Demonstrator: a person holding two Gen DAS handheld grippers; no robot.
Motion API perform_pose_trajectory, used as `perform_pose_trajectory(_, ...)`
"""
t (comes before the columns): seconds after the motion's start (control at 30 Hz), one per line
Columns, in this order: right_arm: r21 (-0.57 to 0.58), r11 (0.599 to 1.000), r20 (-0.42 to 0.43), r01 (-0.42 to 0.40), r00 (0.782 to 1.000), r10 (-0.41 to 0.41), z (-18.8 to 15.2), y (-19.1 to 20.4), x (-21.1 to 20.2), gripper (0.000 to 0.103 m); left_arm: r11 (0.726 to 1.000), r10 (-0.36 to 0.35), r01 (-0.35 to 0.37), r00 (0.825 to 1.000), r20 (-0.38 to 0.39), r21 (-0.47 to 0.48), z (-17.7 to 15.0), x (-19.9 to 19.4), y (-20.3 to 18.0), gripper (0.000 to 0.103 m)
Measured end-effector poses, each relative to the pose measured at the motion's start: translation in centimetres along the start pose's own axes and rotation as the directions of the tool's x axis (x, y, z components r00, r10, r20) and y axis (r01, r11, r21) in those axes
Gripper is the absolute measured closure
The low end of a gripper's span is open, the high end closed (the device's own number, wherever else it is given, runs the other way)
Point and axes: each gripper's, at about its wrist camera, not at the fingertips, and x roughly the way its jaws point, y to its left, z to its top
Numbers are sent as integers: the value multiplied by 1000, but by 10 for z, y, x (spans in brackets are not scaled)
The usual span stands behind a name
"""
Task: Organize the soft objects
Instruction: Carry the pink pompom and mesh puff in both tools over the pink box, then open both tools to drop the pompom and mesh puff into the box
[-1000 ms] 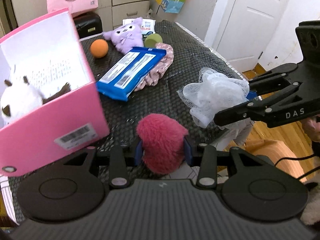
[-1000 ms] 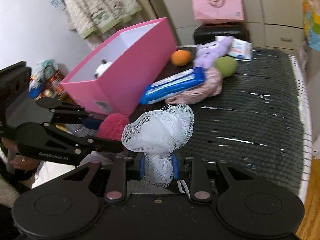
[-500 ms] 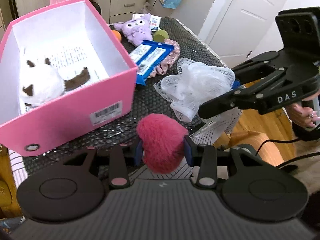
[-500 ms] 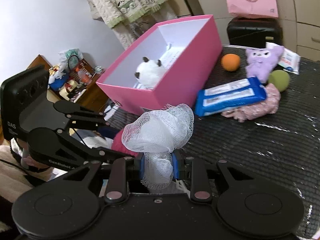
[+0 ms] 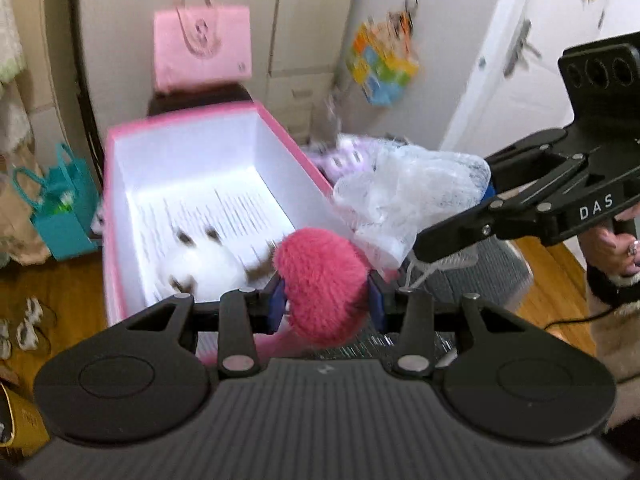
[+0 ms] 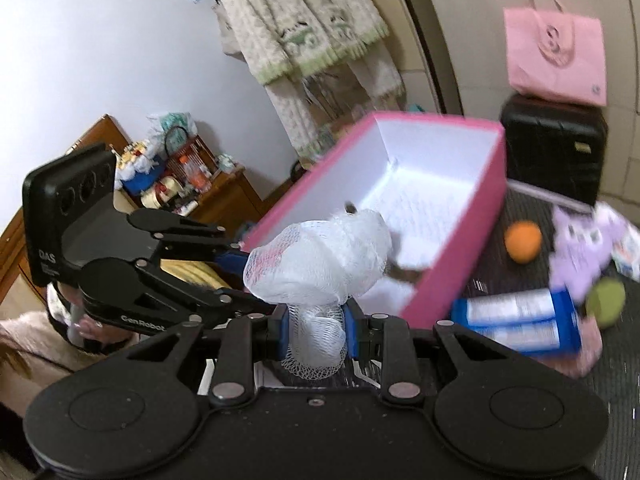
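My left gripper [image 5: 326,304] is shut on a fluffy pink pom-pom [image 5: 322,280] and holds it over the near end of the open pink box [image 5: 116,216]. My right gripper [image 6: 316,330] is shut on a white mesh bath puff [image 6: 320,258], held above the box's near right corner; the puff also shows in the left wrist view [image 5: 412,196]. A white plush with brown ears [image 5: 200,268] lies inside the box. A purple plush [image 6: 580,248], an orange ball [image 6: 522,241] and a green ball [image 6: 606,302] lie on the dark table mat [image 6: 616,392].
A blue wipes pack [image 6: 520,320] lies on pink fabric [image 6: 588,344] right of the box. A black case [image 6: 554,146] and a pink tote bag [image 6: 556,60] stand behind the table. A teal bag [image 5: 66,216] sits on the floor at left.
Both grippers have risen and swung toward the pink box with their loads. The pom-pom now hangs over the box's near end and the puff is by its right corner.
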Motion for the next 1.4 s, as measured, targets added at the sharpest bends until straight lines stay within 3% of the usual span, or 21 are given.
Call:
perform_pose_trajectory(0.2,-44,999,49,3,999,-1,43,2,13,72,999,41,-41,995,89,1,30,-1,24,63)
perform_pose_trajectory(0.43,-86,993,119,81,990,-71,88,-13,34,72,993,120,-117,983,141,-34,63,24,56,63)
perform_pose_trajectory(0.63,-98,984,58,147,988,-142,113,-39,80,72,978,208,-207,977,50,-13,78,78,79,62)
perform_pose_trajectory(0.73,-121,974,-17,193,980,-196,123,-47,115,72,961,276,-276,961,-31,2,83,109,91,62)
perform_pose_trajectory(0.8,-136,966,-57,221,971,-231,130,-55,129,72,952,307,-307,951,-48,1,84,121,101,62)
perform_pose_trajectory(1.07,-177,966,-138,189,967,-214,121,-74,152,71,936,351,-349,934,-66,42,83,136,111,60)
perform_pose_trajectory(1.17,-230,951,-146,208,959,-245,118,-70,160,67,933,359,-357,930,-74,42,83,142,114,59)
perform_pose_trajectory(1.27,-262,938,-131,227,954,-268,118,-68,163,61,912,411,-409,910,-61,43,83,142,114,48)
perform_pose_trajectory(1.33,-252,939,-118,233,956,-269,119,-69,159,47,910,415,-414,908,-55,37,82,137,114,42)
perform_pose_trajectory(1.4,-242,943,-95,228,962,-257,118,-69,150,41,911,412,-411,910,-52,25,81,130,116,39)
